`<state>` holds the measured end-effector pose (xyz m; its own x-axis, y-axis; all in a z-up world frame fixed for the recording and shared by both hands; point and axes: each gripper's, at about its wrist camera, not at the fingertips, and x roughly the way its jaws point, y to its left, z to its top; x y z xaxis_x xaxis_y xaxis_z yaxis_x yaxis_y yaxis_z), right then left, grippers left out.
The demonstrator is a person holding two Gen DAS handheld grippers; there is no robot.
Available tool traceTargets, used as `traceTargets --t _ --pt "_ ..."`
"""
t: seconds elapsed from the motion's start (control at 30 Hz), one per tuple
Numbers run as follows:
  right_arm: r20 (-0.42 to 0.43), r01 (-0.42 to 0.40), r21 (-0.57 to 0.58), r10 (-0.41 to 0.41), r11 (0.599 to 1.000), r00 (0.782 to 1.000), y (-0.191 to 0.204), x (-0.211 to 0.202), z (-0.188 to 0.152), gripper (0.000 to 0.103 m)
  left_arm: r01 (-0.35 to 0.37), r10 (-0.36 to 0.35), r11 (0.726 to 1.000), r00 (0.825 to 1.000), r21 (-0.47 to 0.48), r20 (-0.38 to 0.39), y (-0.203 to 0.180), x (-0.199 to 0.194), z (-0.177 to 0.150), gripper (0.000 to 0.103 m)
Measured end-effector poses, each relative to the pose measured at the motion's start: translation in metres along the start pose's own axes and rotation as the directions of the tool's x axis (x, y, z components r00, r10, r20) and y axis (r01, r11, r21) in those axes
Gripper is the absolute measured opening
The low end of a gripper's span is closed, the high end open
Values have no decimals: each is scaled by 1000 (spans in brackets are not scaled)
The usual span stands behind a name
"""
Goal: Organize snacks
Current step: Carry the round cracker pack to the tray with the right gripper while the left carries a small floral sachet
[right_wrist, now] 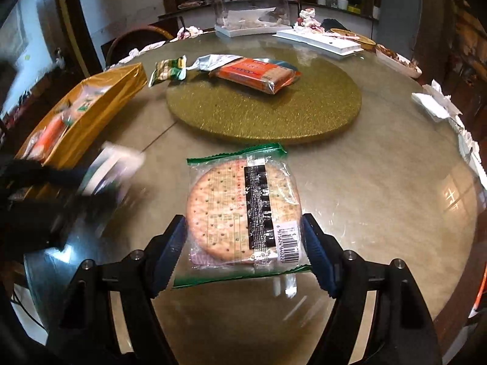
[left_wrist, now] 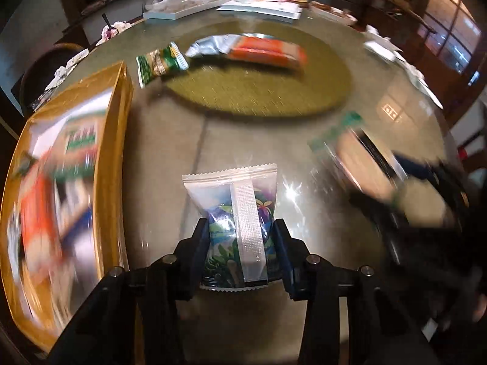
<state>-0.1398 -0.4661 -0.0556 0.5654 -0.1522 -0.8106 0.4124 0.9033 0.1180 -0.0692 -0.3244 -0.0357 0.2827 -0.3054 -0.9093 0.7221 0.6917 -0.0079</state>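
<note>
My left gripper is shut on a white snack packet with a blue-green leaf print, held above the glass table. My right gripper is shut on a clear round-cracker packet with green edges. A yellow box holding several snacks stands at the left; it also shows in the right wrist view. An orange biscuit pack lies on the gold turntable, and a green snack packet lies at the turntable's edge. The right gripper appears blurred in the left view.
White trays and a clear container stand at the table's far side. Crumpled tissues lie along the right rim. A chair stands behind the table on the left.
</note>
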Motion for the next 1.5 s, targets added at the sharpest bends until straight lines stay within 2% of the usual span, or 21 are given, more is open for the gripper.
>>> traceTargets --t 0.17,0.23,0.3,0.33,0.37,0.43,0.53,0.67,0.8,0.87,0.97,1.13,1.3,1.43,1.5 --pt "-14 35 -20 -35 999 999 6 -3 -5 77 0 1 999 1000 -49 23 0 -5 -22 58" --pt "-19 35 -21 -36 999 999 8 -3 -6 76 -32 35 997 998 -74 42 2 -4 -20 58" --pt "-12 38 -6 -38 999 999 7 -4 -8 75 -36 41 996 997 -86 58 4 -6 -23 56" --pt "-5 42 1 -42 999 999 7 -4 -8 74 -34 40 995 997 -89 68 3 -6 -24 51" --pt "0 40 11 -40 999 999 6 -5 -9 73 -21 28 996 997 -90 76 3 -7 -24 44" --pt "9 7 45 -7 999 1000 3 -8 -10 73 39 -29 993 995 -113 91 8 -11 -25 38" --pt "21 -108 123 106 987 994 -5 -14 -11 73 103 -85 983 989 -153 118 16 -15 -29 35" --pt "38 -130 184 125 974 991 -2 -19 -11 72 158 -125 970 976 -183 177 23 -30 -35 34" --pt "105 -194 160 179 968 978 16 -35 0 72 198 -148 958 961 -208 233 32 -52 -41 34" --pt "136 -232 126 214 965 967 30 -43 9 72 192 -127 955 953 -227 275 41 -67 -42 34" --pt "164 -296 82 280 952 946 54 -51 22 72 154 -54 951 937 -269 345 63 -90 -43 34" --pt "156 -365 -9 362 931 919 97 -48 54 72 122 51 913 911 -388 408 123 -120 -42 34" --pt "149 -444 3 439 896 886 125 -26 97 72 77 139 880 901 -468 410 179 -129 -34 34" --pt "87 -453 -8 451 892 888 152 2 124 72 74 149 869 904 -490 402 212 -125 -20 34" --pt "53 -450 -14 450 893 891 166 20 136 72 80 136 868 911 -491 389 227 -114 -7 34"
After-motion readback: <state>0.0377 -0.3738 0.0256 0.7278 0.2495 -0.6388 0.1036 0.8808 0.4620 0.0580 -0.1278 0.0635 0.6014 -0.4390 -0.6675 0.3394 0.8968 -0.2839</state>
